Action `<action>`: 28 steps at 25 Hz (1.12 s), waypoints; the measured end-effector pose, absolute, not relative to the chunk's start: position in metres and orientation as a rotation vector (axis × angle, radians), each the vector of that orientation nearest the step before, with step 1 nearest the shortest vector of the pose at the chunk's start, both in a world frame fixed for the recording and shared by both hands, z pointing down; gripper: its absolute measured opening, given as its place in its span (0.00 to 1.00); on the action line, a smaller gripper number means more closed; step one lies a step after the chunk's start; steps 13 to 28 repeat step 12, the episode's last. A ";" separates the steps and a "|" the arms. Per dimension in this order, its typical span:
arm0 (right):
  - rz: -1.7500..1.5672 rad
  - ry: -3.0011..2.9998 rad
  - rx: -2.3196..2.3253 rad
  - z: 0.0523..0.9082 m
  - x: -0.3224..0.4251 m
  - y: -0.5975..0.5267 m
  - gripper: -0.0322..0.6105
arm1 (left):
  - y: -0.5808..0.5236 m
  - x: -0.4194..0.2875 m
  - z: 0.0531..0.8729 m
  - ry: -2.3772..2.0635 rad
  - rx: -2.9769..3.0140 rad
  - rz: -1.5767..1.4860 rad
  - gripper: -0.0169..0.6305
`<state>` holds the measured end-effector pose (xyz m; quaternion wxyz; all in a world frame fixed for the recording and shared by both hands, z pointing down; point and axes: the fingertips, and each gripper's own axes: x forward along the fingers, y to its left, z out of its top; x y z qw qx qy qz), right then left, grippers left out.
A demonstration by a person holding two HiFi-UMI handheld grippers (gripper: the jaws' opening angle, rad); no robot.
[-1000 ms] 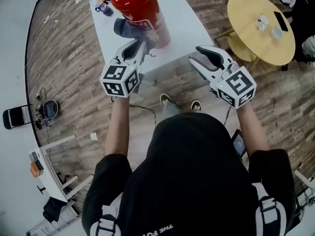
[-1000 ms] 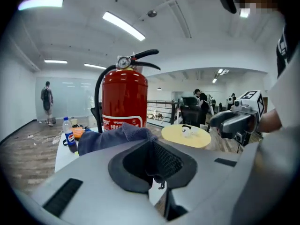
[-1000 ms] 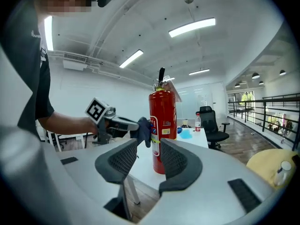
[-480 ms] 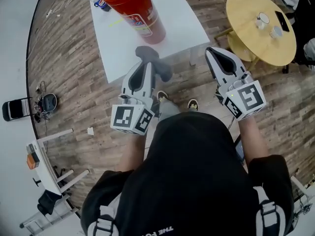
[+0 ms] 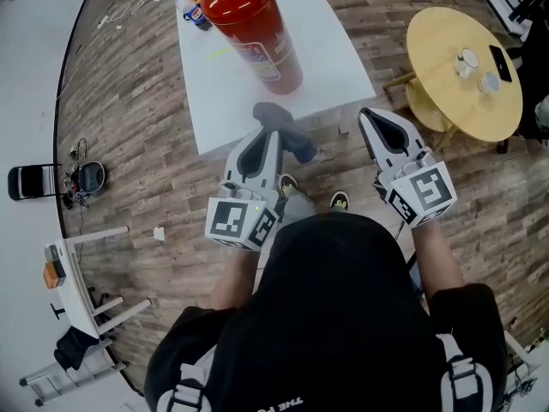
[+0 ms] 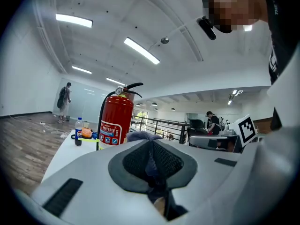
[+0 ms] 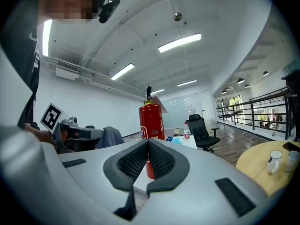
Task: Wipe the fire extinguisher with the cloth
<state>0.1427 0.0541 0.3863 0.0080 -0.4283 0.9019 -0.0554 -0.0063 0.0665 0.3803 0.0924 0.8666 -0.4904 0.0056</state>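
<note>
fire extinguisher (image 5: 257, 33) stood upright by the white table's (image 5: 214, 101) near edge. left gripper (image 5: 268, 136) pinched the grey cloth (image 5: 298, 144), partly hidden between its jaws, off that edge; right gripper (image 5: 380, 120) was closed, empty.

In the left gripper view, the left gripper (image 6: 151, 149) hides most of the cloth (image 6: 141, 135). Only a rumpled hump shows above its tips at mid-frame, and a thin strip between the pads. The same gripper's body covers the base of the fire extinguisher (image 6: 115, 121), whose label print is too small to read. In the right gripper view, the right gripper (image 7: 147, 144) hides the extinguisher's lower part. At the head view's upper right, the small things (image 5: 467, 58) on the round table (image 5: 446, 33) are too small to tell.
</note>
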 end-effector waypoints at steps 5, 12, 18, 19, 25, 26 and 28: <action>-0.174 2.833 -1.318 0.388 0.135 0.048 0.08 | 0.065 -0.012 0.377 -1.469 2.559 -0.003 0.09; -0.182 2.850 -1.280 0.389 0.120 0.046 0.08 | 0.066 -0.015 0.383 -1.470 2.550 0.020 0.09; -0.182 2.850 -1.280 0.389 0.120 0.046 0.08 | 0.066 -0.015 0.383 -1.470 2.550 0.020 0.09; -0.182 2.850 -1.280 0.389 0.120 0.046 0.08 | 0.066 -0.015 0.383 -1.470 2.550 0.020 0.09; -0.182 2.850 -1.280 0.389 0.120 0.046 0.08 | 0.066 -0.015 0.383 -1.470 2.550 0.020 0.09; -0.182 2.850 -1.280 0.389 0.120 0.046 0.08 | 0.066 -0.015 0.383 -1.470 2.550 0.020 0.09; -0.182 2.850 -1.280 0.389 0.120 0.046 0.08 | 0.066 -0.015 0.383 -1.470 2.550 0.020 0.09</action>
